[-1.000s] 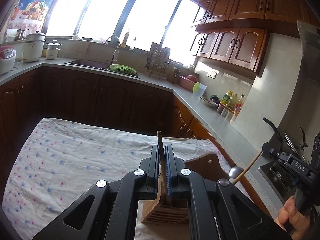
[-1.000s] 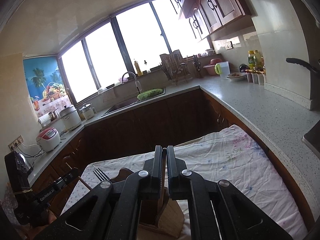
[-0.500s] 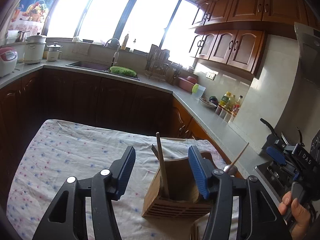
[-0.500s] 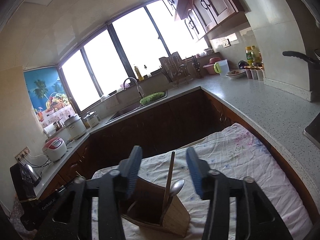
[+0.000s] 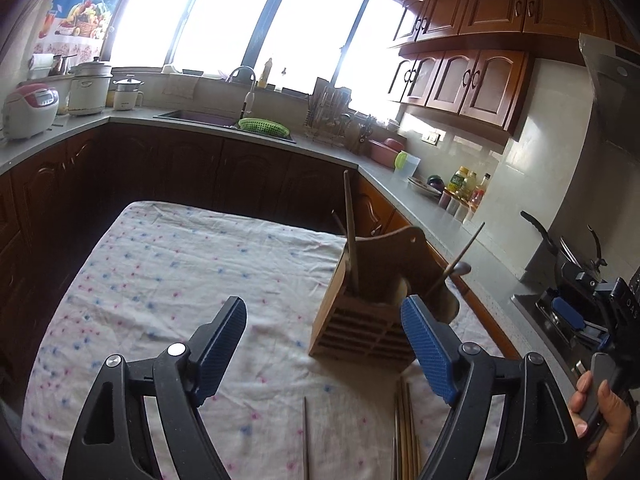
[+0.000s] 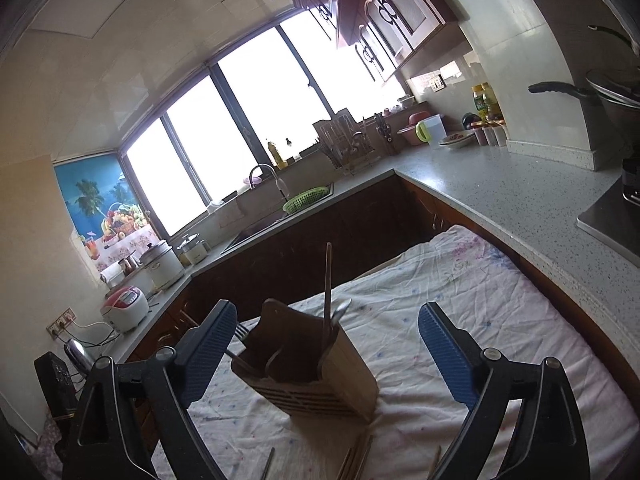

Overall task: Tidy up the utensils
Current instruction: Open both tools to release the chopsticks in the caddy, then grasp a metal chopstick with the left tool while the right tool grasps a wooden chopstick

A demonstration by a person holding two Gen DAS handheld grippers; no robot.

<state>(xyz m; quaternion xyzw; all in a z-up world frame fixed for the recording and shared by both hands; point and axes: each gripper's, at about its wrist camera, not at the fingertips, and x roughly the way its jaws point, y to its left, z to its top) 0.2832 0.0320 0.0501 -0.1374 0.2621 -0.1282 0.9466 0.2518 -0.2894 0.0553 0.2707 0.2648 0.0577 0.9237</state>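
Note:
A wooden utensil holder (image 5: 362, 320) (image 6: 320, 380) stands on the floral tablecloth. It holds an upright wooden-handled utensil (image 5: 350, 236) (image 6: 327, 280), a spoon (image 5: 456, 266) (image 6: 340, 312) and a fork (image 6: 240, 332). Several chopsticks (image 5: 406, 428) (image 6: 354, 460) and one thin stick (image 5: 305, 436) lie on the cloth in front of the holder. My left gripper (image 5: 324, 344) is open and empty, just short of the holder. My right gripper (image 6: 324, 348) is open and empty, with the holder between its jaws in view. It also shows at the left wrist view's right edge (image 5: 588, 320), held by a hand.
The table is covered by a white floral cloth (image 5: 160, 280) (image 6: 480, 320). A grey countertop (image 5: 440, 216) (image 6: 520, 200) wraps around behind and to the right, with sink, green basket (image 5: 264, 126), bottles and a stove with a pan (image 5: 560, 248).
Both grippers were shut on utensil handles at the holder, then opened and let go. Both have drawn back from the holder, leaving the utensils standing in it.

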